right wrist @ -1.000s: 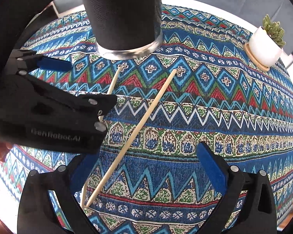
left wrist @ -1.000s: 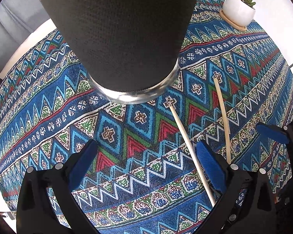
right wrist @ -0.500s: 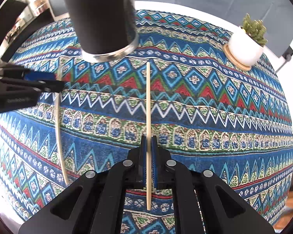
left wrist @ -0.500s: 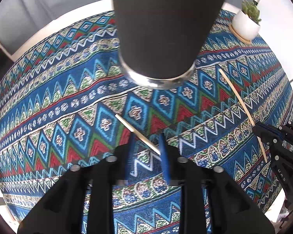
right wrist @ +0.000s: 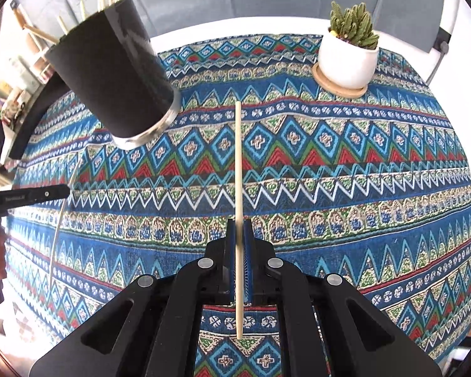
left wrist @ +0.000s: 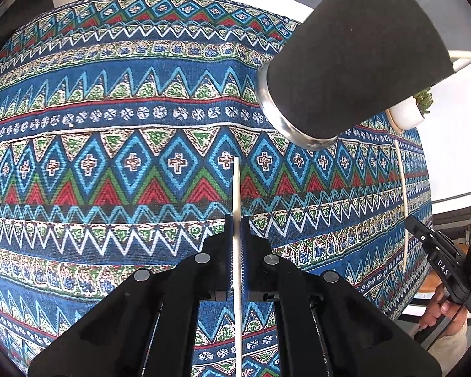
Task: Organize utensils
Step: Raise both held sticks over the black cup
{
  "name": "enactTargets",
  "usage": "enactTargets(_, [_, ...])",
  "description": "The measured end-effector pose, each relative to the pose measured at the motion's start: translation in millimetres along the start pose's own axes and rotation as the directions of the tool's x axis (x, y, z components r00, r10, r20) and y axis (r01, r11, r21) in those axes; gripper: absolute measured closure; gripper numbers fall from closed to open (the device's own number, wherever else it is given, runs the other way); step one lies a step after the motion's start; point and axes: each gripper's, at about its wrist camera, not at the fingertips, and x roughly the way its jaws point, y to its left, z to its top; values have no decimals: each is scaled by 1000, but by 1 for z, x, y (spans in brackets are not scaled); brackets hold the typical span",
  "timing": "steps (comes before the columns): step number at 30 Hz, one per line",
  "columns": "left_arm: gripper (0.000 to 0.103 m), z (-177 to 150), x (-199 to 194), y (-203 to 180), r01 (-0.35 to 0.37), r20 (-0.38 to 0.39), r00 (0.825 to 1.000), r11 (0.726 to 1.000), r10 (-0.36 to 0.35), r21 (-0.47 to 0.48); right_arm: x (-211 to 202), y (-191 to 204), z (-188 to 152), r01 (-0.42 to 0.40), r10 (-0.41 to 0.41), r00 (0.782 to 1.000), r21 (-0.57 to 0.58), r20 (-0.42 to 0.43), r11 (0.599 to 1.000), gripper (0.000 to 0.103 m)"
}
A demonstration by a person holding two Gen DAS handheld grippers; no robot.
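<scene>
Wooden chopstick (right wrist: 238, 169) pinched lengthwise in right gripper (right wrist: 239, 245) fingers, left gripper (left wrist: 237, 238) fingers pinching another chopstick (left wrist: 236, 188), both pointing forward

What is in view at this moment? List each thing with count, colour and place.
chopsticks: two, pale wood, one clamped in each tongs above the cloth
holder: one, black with a silver base, far left of the right wrist view, more sticks inside
tablecloth: one, blue patterned, covers the table
plant pot: one, white, on a wooden coaster at the far edge
left tongs: black, blue pads, shut on a chopstick
right tongs: black, blue pads, shut on a chopstick
</scene>
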Motion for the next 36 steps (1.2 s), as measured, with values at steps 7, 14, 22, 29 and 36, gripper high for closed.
enactTargets(7, [98,14,-51,9,-40,85,996,999,40,6,-38,3,25,-5,5,994,-5,112,1000,99])
enactTargets(14, [98,43,-106,-11,-74,217,975,995,57,71,-67,10,54,-16,25,979,-47,202,999,98])
enactTargets(22, [98,78,-158,-37,-70,318,947,991,32,110,-92,24,90,-48,74,956,-100,284,994,98])
enactTargets(29, [98,106,-193,-71,-69,453,892,983,-16,170,-103,41,125,-91,132,932,-136,336,987,98])
enactTargets(36, [98,136,-200,-108,-39,507,855,963,-106,267,-106,57,156,-244,295,873,-176,388,954,98])
